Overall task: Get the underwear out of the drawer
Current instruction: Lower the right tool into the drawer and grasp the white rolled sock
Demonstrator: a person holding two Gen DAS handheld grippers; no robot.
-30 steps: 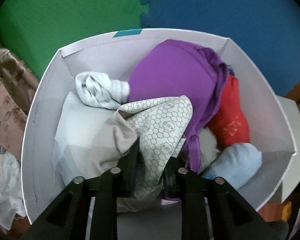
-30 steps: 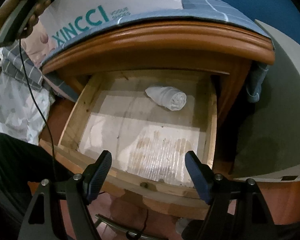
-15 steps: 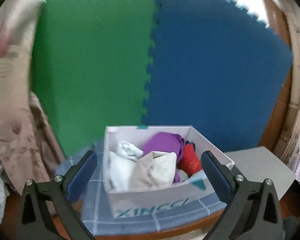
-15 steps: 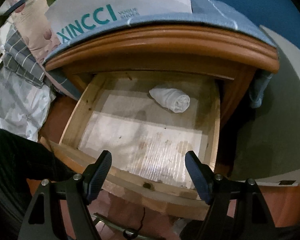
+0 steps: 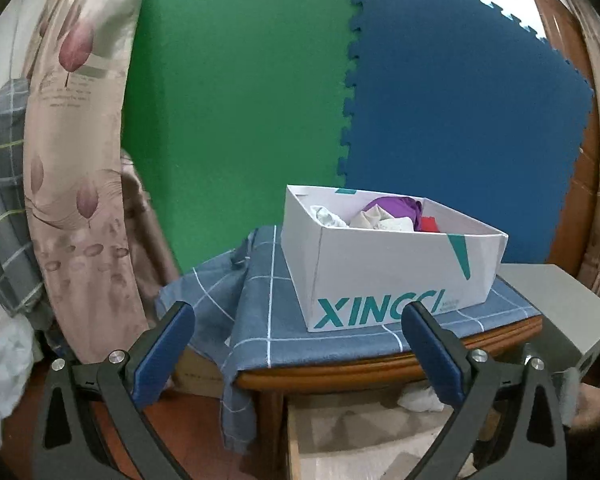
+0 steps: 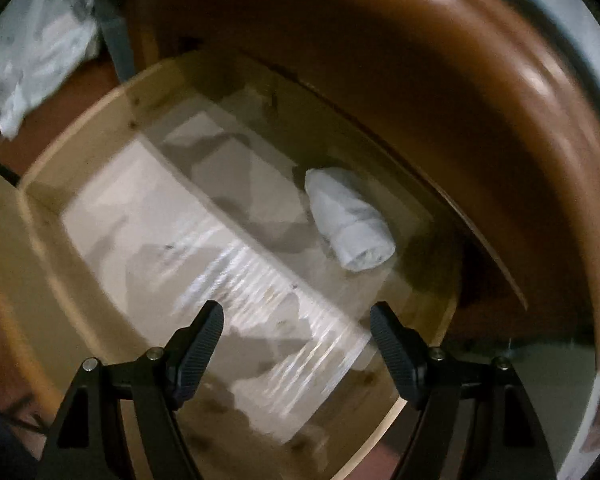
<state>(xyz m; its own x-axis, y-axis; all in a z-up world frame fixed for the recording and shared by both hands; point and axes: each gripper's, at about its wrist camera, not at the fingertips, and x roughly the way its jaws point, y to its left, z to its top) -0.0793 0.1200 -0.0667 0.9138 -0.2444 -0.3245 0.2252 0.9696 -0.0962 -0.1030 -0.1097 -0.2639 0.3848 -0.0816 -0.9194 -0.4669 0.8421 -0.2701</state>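
L gripper (image 5: 298, 336): lower middle of the left wrist pic. Jaws spread wide, nothing btwn them. Blue pads face each other.
R gripper (image 6: 296, 332): lower middle of the right wrist pic. Jaws apart, nothing btwn them. It points down into the drawer.
Drawer (image 6: 44, 216): pulled out, light wood walls, pale shiny liner on the bottom. Fills most of the right wrist pic, tilted. Pic is blurry. Also peeks in at the bottom of the left wrist pic (image 5: 296, 436).
Underwear (image 6: 348, 220): one white roll, lying on the drawer floor, right of centre in the right wrist pic, near the back wall. Above the R gripper's right finger, not touching it. A bit of white also shows in the left wrist pic, lower right (image 5: 418, 398).
Box (image 5: 380, 276): white w/ green letters, right of centre in the left wrist pic. Sits on a blue check cloth (image 5: 268, 320) on the wood stand (image 5: 340, 376).
Clothes in box (image 5: 384, 216): a heap of purple, red, white & beige things, only the tops show.
Back: green mat (image 5: 236, 100) upper left, blue mat (image 5: 460, 120) upper right, joined like puzzle bits.
Left edge: pink flower curtain (image 5: 72, 160).
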